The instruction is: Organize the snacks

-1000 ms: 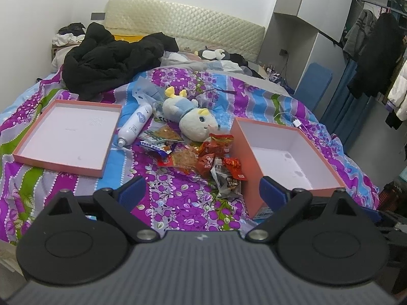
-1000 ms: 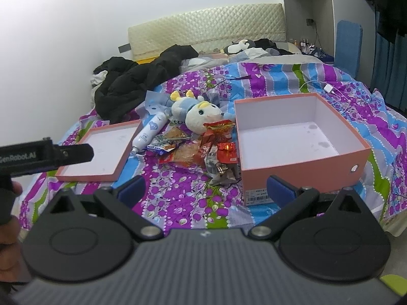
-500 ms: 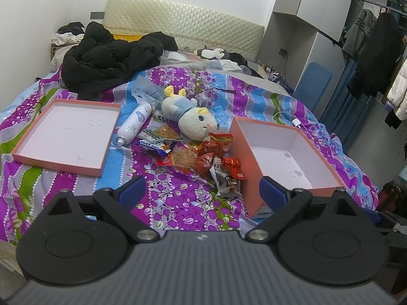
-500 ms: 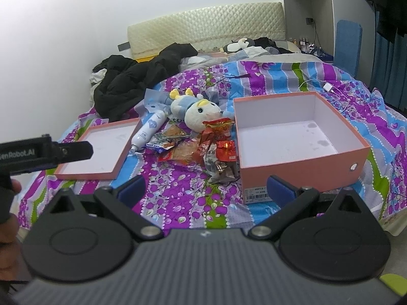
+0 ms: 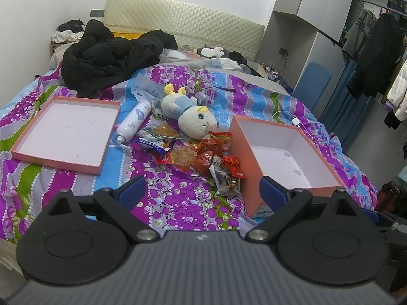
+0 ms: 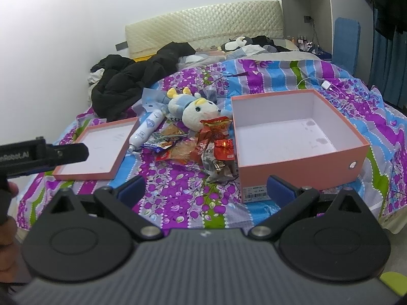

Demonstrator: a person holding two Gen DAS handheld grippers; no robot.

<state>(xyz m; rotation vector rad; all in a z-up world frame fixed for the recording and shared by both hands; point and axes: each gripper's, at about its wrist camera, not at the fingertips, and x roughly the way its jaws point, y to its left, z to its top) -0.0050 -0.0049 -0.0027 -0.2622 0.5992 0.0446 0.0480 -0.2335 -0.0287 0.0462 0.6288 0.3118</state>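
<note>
Snacks (image 5: pixel 201 152) lie in a loose heap on the purple floral bedspread (image 5: pixel 178 203), between the pink box lid (image 5: pixel 63 129) on one side and the open pink shoe box (image 5: pixel 285 157) on the other; the nearest wrappers touch the box's side wall. Red packets, a blue-edged packet and a clear bag overlap so much that I cannot count them or read their print. A plush toy (image 5: pixel 190 117) lies just behind the heap, its lower body partly hidden by crinkled film, and a white spray bottle (image 5: pixel 133 123) rests beside the lid. The box is empty inside except for faint stains. The left gripper (image 5: pixel 203 193) hovers short of the bed's near edge with its blue-padded fingers spread wide, holding nothing. The right gripper (image 6: pixel 207 189) hangs likewise, fingers wide apart and empty, in front of the box's labelled end. A black coat (image 5: pixel 109 56) is piled near the quilted headboard (image 5: pixel 183 23). At the right view's edge, a person's hand (image 6: pixel 5 216) is cut off.
</note>
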